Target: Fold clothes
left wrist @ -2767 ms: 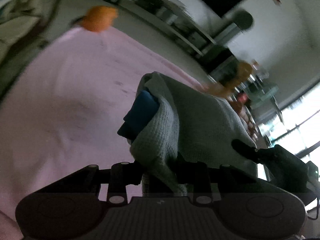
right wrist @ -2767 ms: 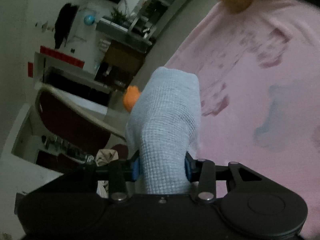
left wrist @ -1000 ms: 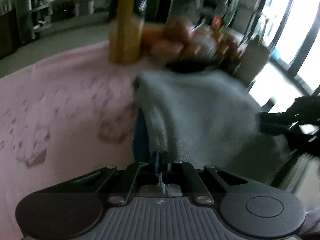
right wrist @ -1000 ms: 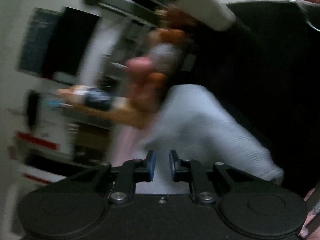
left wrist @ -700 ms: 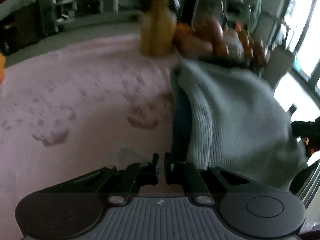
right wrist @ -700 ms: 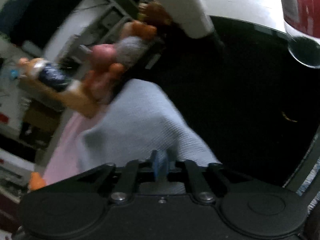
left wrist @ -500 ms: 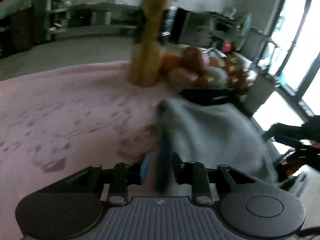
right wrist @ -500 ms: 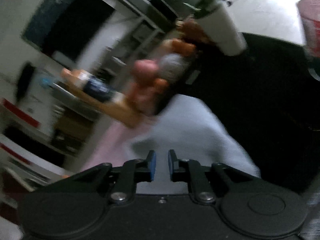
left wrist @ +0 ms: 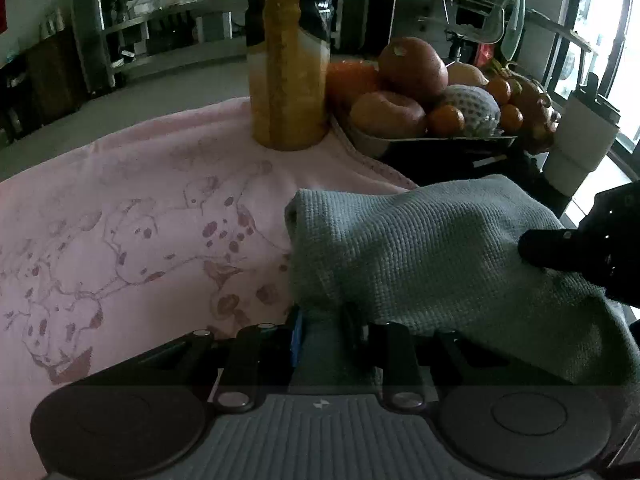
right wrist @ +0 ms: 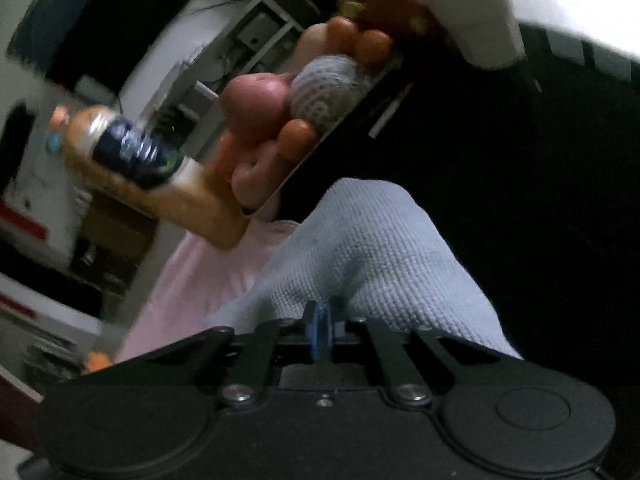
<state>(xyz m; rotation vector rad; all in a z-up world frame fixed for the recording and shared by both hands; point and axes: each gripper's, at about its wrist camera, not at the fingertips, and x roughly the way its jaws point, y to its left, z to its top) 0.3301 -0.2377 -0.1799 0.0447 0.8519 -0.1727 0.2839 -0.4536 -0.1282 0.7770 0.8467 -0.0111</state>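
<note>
Between the fingers of your left gripper [left wrist: 320, 330] sits the near edge of a folded grey waffle-knit cloth [left wrist: 432, 248]; the fingers stand a little apart with the fabric bunched in the gap, and they look pressed onto it, though the fold hides the right pad. From that gripper the cloth runs forward and to the right, lying on the pink patterned blanket [left wrist: 132, 216] that covers the worktop, with its far right part over the dark surface beyond the blanket's edge. Your right gripper [right wrist: 320, 334] shows in the left wrist view as a dark shape [left wrist: 576, 252] resting against the cloth's right side. In its own view its blue pads are drawn together at the cloth's near edge [right wrist: 372, 256]; whether any fabric is pinched between them you cannot tell, since the cloth rises just behind the fingertips and that view is blurred. Behind the cloth stands a tall bottle of orange drink [left wrist: 286, 60] on the blanket, and just to its right a tray of fruit [left wrist: 424, 100] sits on the dark surface, with a white cup [left wrist: 580, 144] further right.
</note>
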